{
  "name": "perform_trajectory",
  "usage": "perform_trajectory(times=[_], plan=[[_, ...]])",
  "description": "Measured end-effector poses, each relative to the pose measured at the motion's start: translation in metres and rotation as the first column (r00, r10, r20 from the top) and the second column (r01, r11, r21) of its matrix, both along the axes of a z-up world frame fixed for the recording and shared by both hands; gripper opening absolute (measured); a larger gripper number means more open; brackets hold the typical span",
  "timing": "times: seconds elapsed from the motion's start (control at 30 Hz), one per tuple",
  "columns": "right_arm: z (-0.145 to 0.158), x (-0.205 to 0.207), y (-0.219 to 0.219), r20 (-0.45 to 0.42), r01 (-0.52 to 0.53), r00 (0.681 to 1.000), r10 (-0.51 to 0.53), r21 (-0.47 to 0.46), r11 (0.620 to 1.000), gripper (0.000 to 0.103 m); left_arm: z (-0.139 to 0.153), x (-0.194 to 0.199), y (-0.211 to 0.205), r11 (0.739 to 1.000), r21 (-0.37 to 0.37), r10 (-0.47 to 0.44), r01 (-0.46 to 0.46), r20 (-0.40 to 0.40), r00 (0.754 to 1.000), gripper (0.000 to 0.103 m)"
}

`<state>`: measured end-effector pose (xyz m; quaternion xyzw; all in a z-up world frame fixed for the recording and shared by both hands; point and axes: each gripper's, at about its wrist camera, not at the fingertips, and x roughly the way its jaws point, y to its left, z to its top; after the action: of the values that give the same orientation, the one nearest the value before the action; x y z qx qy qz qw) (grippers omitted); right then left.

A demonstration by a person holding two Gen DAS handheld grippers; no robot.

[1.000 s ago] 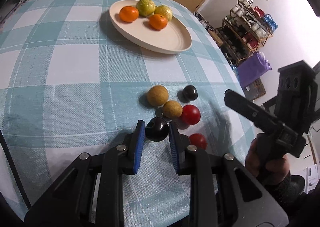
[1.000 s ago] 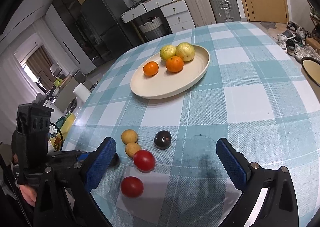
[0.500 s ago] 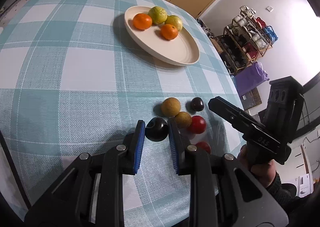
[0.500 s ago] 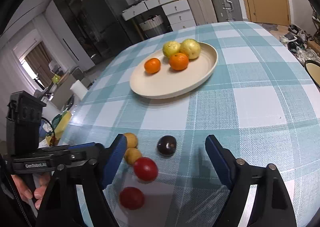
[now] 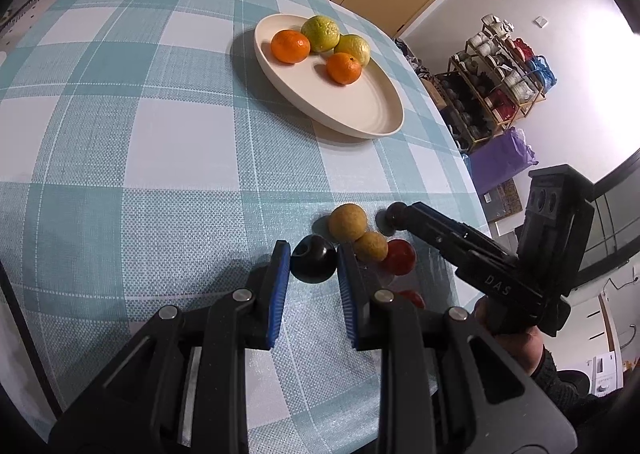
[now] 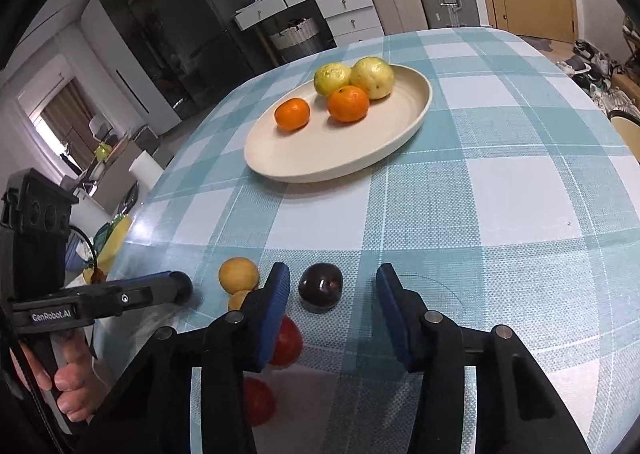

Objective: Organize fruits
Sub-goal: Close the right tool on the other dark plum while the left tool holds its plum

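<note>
My left gripper (image 5: 313, 270) is shut on a dark plum (image 5: 313, 263) just above the checked tablecloth. A second dark plum (image 6: 321, 287) lies between the blue pads (image 6: 276, 296) of my right gripper (image 6: 332, 282). Its jaws are closing, with a gap still showing on each side of the fruit. Two yellow-brown fruits (image 5: 348, 222) (image 5: 372, 247) and two red fruits (image 6: 286, 342) (image 6: 260, 400) lie loose between the grippers. A cream plate (image 6: 320, 162) farther back holds two oranges (image 6: 348, 103) and two yellow-green fruits (image 6: 372, 72).
The table's near edge runs just behind both grippers, and a hand (image 6: 68, 374) holds the left one. Bare checked cloth (image 5: 160, 142) stretches between the loose fruit and the plate. Suitcases, drawers and a shoe rack stand beyond the table.
My right gripper's jaws have narrowed a lot and it has sunk toward the second dark plum, which now sits between them. My left gripper has drifted slightly, still holding its plum.
</note>
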<state>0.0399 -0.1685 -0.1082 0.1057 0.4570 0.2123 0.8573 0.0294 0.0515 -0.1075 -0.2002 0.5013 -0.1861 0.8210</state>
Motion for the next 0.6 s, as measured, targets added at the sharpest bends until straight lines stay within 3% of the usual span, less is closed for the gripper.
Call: perform_trajectory(times=[0.23,0.33,0.6], plan=[[-0.006,0.003,0.002,-0.014,-0.026,1.0,0.027,0.026,0.999,0.025,0.0,0.004,-0.001,1.0,0.004,0.005,-0.005,-0.009,1.0,0.021],[-0.003,0.001,0.007,0.004,-0.044,0.999,0.044,-0.001,0.999,0.024,0.001,0.008,-0.003,1.0,0.008,0.005,-0.005,-0.009,1.0,0.021],[0.007,0.01,-0.006,0.022,-0.033,0.999,0.031,0.084,0.996,0.023,0.008,0.028,-0.01,1.0,0.022,-0.006,0.007,-0.004,1.0,0.021]])
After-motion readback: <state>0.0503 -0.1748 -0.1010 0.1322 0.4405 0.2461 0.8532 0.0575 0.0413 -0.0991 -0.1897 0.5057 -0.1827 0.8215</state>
